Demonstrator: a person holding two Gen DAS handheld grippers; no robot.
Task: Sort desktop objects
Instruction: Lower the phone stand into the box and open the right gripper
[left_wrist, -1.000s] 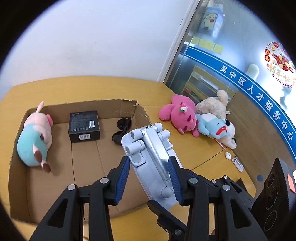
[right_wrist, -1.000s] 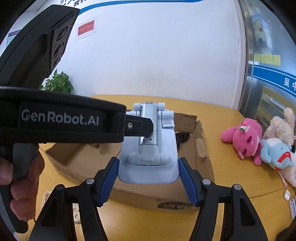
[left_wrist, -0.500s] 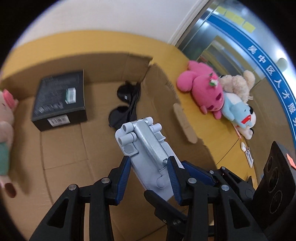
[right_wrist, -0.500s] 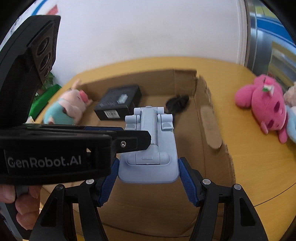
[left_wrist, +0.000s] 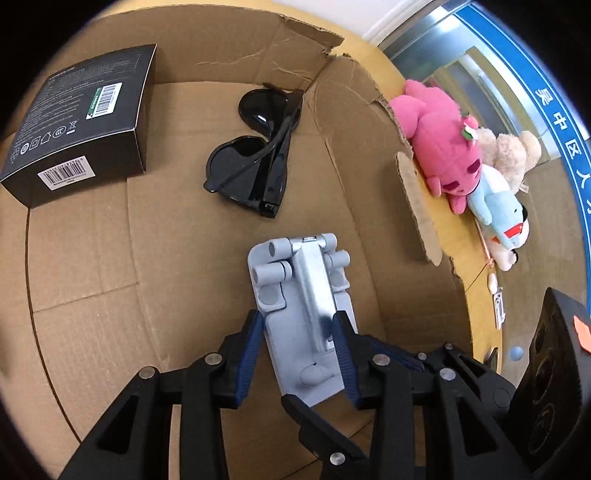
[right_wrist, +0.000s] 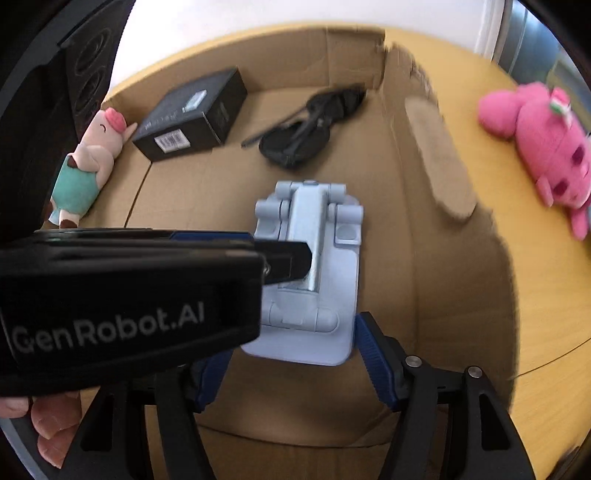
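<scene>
The left claw (left_wrist: 299, 343) grips the grey folding stand (left_wrist: 301, 295) across its central metal arm, its blue pads pressed against either side. The right claw (right_wrist: 295, 347) frames the same stand (right_wrist: 314, 258) at its wide base: one blue pad sits right at the base's edge, the other is hidden behind the left tool's body, so whether it truly clamps cannot be told. Two claws on one object looks like a way to keep the hinged stand from swinging or unfolding while it is carried.

The stand hangs low inside the cardboard box (left_wrist: 110, 295), hinge end pointing away from both claws; whether it already touches the box floor is unclear. This appears to be the placing step, with only the release left.

Just ahead of the left claw, beyond the stand's hinge, lie black sunglasses (left_wrist: 255, 147), folded, near the box's far right corner. Ahead and to the left sits a black carton (left_wrist: 81, 122), flat on the floor. In the right wrist view a pig plush (right_wrist: 88, 166) lies further left against the box wall. The open floor under the stand seems chosen to avoid landing on these.

To the right of the claws, outside the torn box wall, a pink plush (left_wrist: 439, 147), a beige one (left_wrist: 513, 155) and a blue-white one (left_wrist: 498, 218) wait in a heap on the yellow counter (right_wrist: 546, 295), probably next to be sorted.
</scene>
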